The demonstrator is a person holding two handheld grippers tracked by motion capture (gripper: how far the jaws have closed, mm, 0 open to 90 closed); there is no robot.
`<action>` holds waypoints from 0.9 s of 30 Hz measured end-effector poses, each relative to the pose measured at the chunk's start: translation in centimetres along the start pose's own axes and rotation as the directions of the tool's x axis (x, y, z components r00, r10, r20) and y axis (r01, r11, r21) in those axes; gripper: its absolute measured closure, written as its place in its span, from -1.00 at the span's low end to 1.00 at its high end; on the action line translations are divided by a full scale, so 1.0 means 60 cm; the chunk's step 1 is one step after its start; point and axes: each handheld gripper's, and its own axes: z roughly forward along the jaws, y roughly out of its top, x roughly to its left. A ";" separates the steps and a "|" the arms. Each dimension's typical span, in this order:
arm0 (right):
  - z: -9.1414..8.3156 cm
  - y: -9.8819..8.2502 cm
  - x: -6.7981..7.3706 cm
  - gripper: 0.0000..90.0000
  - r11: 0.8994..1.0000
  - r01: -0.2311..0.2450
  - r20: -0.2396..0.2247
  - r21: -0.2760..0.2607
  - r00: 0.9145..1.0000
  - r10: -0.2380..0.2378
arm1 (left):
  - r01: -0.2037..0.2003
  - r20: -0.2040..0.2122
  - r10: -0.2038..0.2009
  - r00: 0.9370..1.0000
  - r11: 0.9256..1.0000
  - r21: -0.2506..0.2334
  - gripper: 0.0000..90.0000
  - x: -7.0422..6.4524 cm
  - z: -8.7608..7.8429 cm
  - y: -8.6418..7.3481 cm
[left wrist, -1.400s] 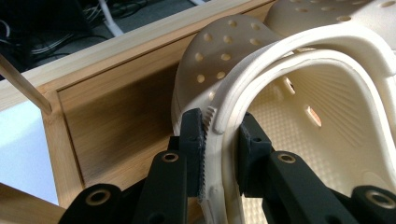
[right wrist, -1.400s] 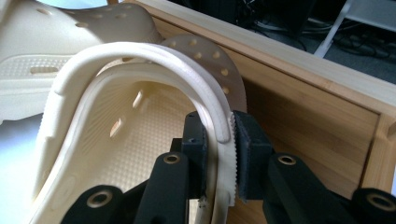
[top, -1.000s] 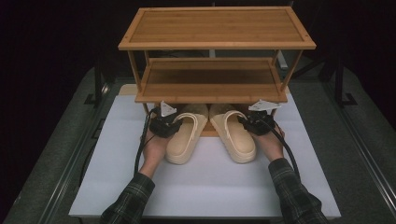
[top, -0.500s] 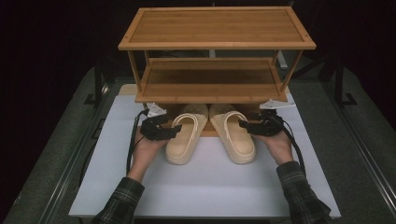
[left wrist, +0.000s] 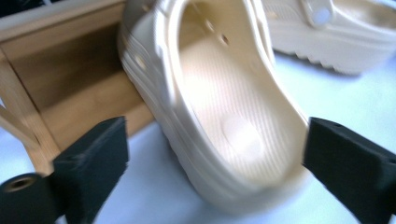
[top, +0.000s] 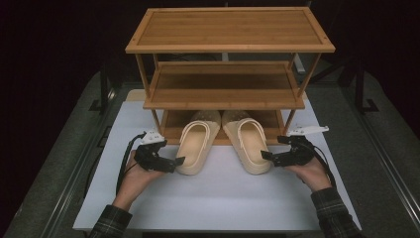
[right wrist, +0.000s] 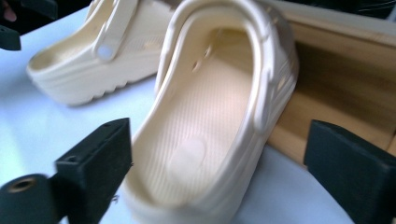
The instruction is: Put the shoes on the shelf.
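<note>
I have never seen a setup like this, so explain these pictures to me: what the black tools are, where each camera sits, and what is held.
A person holds a hand-held gripper in each hand: the left hand-held gripper and the right hand-held gripper. The high view looks down on the white table. The other two cameras ride on the grippers, looking along their black jaws. A bamboo shoe rack stands on the table, with two cream clogs, left clog and right clog, toes tucked under it. Both grippers have just opened and hold nothing.

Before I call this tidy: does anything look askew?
Slightly. Both clogs, left and right, sit only toe-first on the rack's bottom shelf, heels out on the white mat, splayed apart. Nothing damaged.
</note>
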 end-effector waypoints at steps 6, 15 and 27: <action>0.008 -0.039 0.010 -0.96 0.999 0.029 -0.039 0.046 0.999 -0.027 | -0.022 0.026 0.022 0.999 0.999 0.024 -0.99 -0.012 0.007 -0.042; 0.039 -0.060 0.009 -0.96 0.993 0.061 -0.056 0.104 0.997 -0.055 | -0.047 0.033 0.046 0.998 0.998 0.038 -0.99 -0.014 0.044 -0.052; 0.054 -0.059 0.016 -0.88 0.987 0.079 -0.052 0.141 0.996 -0.073 | -0.078 0.038 0.076 0.996 0.996 0.052 -0.87 -0.024 0.068 -0.045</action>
